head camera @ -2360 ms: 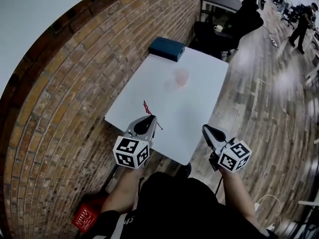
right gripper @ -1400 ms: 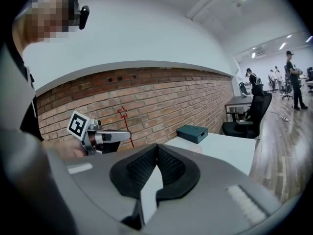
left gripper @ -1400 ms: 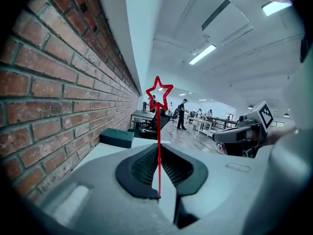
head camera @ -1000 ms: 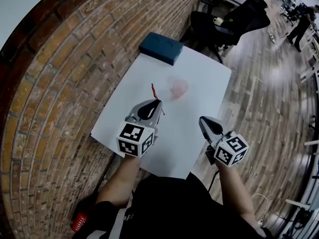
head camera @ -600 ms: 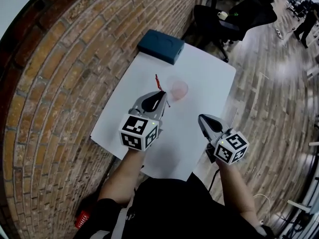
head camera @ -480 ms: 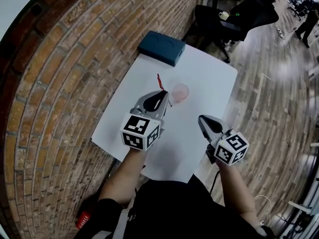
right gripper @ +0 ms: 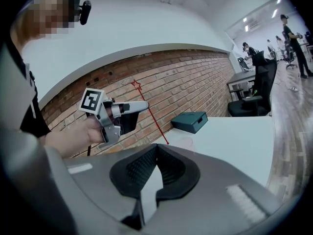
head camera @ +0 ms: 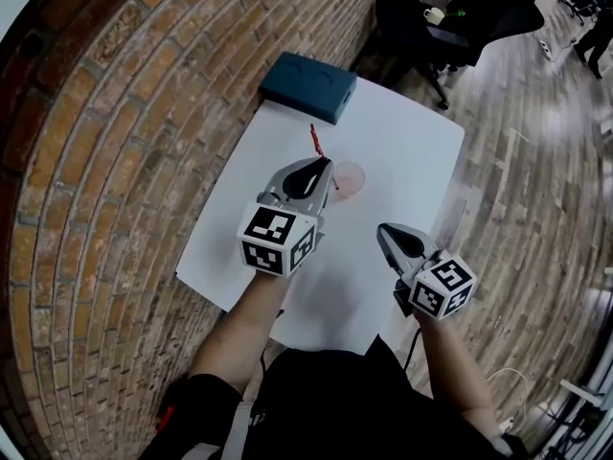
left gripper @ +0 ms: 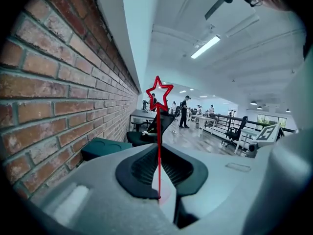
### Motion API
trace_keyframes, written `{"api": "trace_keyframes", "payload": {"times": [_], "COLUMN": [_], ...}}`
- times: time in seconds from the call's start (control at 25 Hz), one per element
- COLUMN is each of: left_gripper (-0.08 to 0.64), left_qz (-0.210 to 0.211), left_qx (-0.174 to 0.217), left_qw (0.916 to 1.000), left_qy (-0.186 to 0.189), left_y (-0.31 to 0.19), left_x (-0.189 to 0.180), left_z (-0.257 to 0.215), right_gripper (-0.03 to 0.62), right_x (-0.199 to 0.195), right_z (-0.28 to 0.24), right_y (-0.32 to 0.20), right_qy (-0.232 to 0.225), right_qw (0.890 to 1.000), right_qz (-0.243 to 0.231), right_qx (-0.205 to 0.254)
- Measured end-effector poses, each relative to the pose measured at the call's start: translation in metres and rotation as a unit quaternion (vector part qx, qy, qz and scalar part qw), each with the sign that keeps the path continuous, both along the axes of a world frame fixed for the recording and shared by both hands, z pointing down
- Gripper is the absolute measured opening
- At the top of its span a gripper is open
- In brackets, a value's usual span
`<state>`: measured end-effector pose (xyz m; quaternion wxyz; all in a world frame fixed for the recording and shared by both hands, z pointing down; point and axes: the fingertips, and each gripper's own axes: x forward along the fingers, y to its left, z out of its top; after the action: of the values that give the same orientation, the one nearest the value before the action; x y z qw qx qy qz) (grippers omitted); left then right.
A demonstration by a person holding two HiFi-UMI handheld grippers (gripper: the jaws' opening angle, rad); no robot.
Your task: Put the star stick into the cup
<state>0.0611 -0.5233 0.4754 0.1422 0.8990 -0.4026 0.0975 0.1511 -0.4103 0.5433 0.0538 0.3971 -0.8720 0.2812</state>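
A thin red star stick [head camera: 315, 141] stands nearly upright, and my left gripper [head camera: 326, 167] is shut on its shaft above the white table [head camera: 407, 151]. In the left gripper view the star stick [left gripper: 158, 126] rises from between the closed pads, star on top. A pale pink see-through cup [head camera: 349, 178] stands just right of that gripper. From the right gripper view, the stick's [right gripper: 152, 116] lower end hangs close beside the cup [right gripper: 184, 142], on its left. My right gripper [head camera: 384, 231] hovers at the table's near right, shut and empty.
A dark teal box [head camera: 308, 75] lies at the table's far edge against the brick wall [head camera: 124, 142]. Black office chairs [head camera: 426, 36] stand beyond the table. Wooden floor lies to the right, with people far off in the room.
My left gripper has carried the star stick forward and to the right, from the table's near side up to the cup. The right gripper has hardly moved.
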Motion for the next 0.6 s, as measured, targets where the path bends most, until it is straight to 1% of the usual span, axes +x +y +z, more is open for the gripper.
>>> {"api": "trace_keyframes", "payload": {"times": [0.2,0.4,0.6], "left_gripper": [0.023,0.023,0.023], "left_qz": [0.006,0.013,0.016], "left_qx": [-0.004,-0.005,-0.03], "left_qw": [0.9999,0.9999,0.9994], "left_qy": [0.01,-0.002,-0.007], "left_y": [-0.012,-0.021,-0.025], "left_x": [0.014,0.022,0.027], "left_z": [0.014,0.035,0.063], "right_gripper": [0.0,0.0,0.0], "right_x": [0.004,0.006,0.011], "right_z": [0.007,0.01,0.016], "right_y": [-0.001,-0.001,0.003], "right_qy": [0.001,0.003,0.003], "right_qw": [1.0,1.0,1.0], "right_qz": [0.002,0.002,0.007], "right_qx": [-0.009,-0.014,-0.021]}}
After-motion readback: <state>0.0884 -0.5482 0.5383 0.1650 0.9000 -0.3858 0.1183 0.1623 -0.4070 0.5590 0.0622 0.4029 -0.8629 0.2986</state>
